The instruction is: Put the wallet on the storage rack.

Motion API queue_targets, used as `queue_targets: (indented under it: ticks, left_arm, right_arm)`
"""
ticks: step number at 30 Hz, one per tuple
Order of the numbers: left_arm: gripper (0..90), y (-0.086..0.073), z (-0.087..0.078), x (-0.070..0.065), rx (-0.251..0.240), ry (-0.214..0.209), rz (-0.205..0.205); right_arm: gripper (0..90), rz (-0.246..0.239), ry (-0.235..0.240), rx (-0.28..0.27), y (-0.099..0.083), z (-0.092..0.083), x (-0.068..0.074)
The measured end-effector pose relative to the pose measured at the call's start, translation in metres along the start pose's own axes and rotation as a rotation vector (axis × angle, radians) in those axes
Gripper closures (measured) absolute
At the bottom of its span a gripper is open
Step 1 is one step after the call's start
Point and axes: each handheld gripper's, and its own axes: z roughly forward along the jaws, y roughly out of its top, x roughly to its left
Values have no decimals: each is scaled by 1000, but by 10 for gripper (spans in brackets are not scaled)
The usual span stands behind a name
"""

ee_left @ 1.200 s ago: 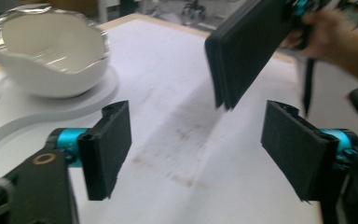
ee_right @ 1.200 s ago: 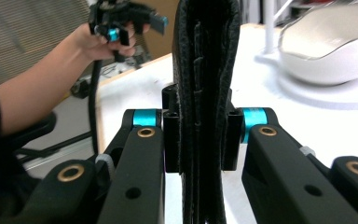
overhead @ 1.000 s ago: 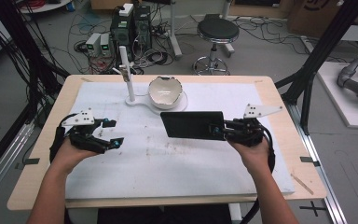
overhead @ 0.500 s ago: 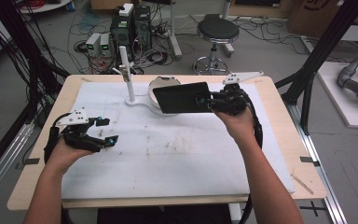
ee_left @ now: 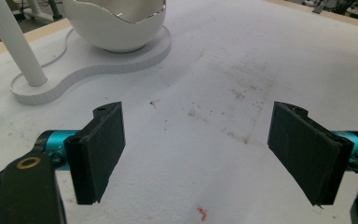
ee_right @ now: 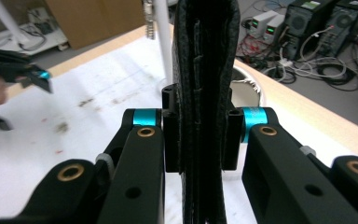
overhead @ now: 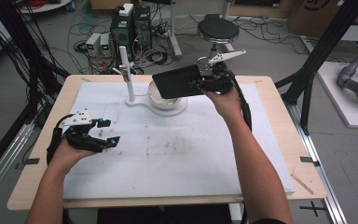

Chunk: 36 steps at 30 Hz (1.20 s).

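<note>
Wallet, flat and black, is sitting clamped in my right hand-held gripper, hanging over the white bowl at the far side of the worktop, its long axis running leftward from my grip. My left hand-held gripper is resting wide and empty (well apart). No readable writing.

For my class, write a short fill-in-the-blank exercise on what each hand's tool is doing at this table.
1. The right tool is shut on a black ____.
2. The wallet is held above the white ____.
3. The left tool has its jaws ____, with nothing between them.
4. The bowl sits on a white base beside an upright white ____.

Missing words: wallet; bowl; open; post
</note>
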Motion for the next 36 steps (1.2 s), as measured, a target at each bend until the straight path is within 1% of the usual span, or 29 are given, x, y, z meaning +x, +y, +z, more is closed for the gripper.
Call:
queue_targets:
  ticks: [1, 2, 3, 4, 6, 7, 8, 9, 11, 12, 13, 16, 20, 22, 26, 28, 29, 30, 31, 35, 36]
  left_arm:
    - [190, 0, 1, 0, 4, -3, 3]
    - [190, 0, 2, -1, 6, -5, 3]
    - [190, -1, 4, -1, 9, -9, 2]
    - [190, -1, 4, -1, 10, -8, 3]
    - [190, 0, 5, -1, 7, -15, 3]
    - [190, 0, 5, -2, 4, -17, 3]
    - [190, 0, 5, -1, 3, -18, 7]
    - [190, 0, 5, -1, 1, -17, 3]
    - [190, -1, 6, -1, 6, -15, 7]
    - [190, -1, 8, -1, 12, -15, 8]
    - [190, -1, 10, -2, 14, -17, 5]
    - [190, -2, 13, -3, 18, -26, 6]
    - [190, -2, 14, -4, 14, -29, 8]
    - [190, -1, 14, -4, 16, -25, 9]
    - [190, -1, 15, -5, 13, -27, 6]
    - [190, -1, 15, -5, 20, -27, 12]
    - [190, -1, 15, -5, 20, -27, 12]
    - [190, -1, 16, -6, 18, -26, 6]
    - [190, -1, 16, -6, 13, -28, 2]
    - [190, -1, 16, -6, 16, -27, 7]
    - [190, -1, 16, -6, 15, -28, 6]
  right_arm:
    - [770, 7, -5, 19, 4, 9, -5]
    - [770, 7, -5, 19, 4, 9, -5]
    - [770, 20, -12, 35, 4, 19, -10]
    - [770, 20, -12, 35, 4, 19, -10]
    - [769, 31, -21, 65, 1, 29, -16]
    - [769, 31, -21, 65, 1, 29, -16]
    - [769, 34, -25, 76, 0, 32, -17]
    - [769, 38, -25, 100, -1, 37, -18]
    - [769, 39, -25, 108, -2, 40, -18]
    - [768, 39, -15, 114, -3, 45, -19]
    - [768, 39, -15, 114, -3, 45, -19]
    - [768, 43, -11, 130, -4, 54, -19]
    - [768, 40, -16, 129, -4, 58, -19]
    - [768, 56, -18, 138, -5, 57, -22]
    - [769, 56, -21, 143, -4, 58, -22]
    - [769, 58, -28, 159, -2, 58, -22]
    - [769, 58, -28, 159, -2, 58, -22]
    - [770, 60, -36, 175, 1, 59, -22]
    - [770, 63, -40, 179, 1, 59, -22]
    - [770, 66, -47, 185, 2, 59, -22]
    - [770, 54, -50, 191, 3, 59, -22]
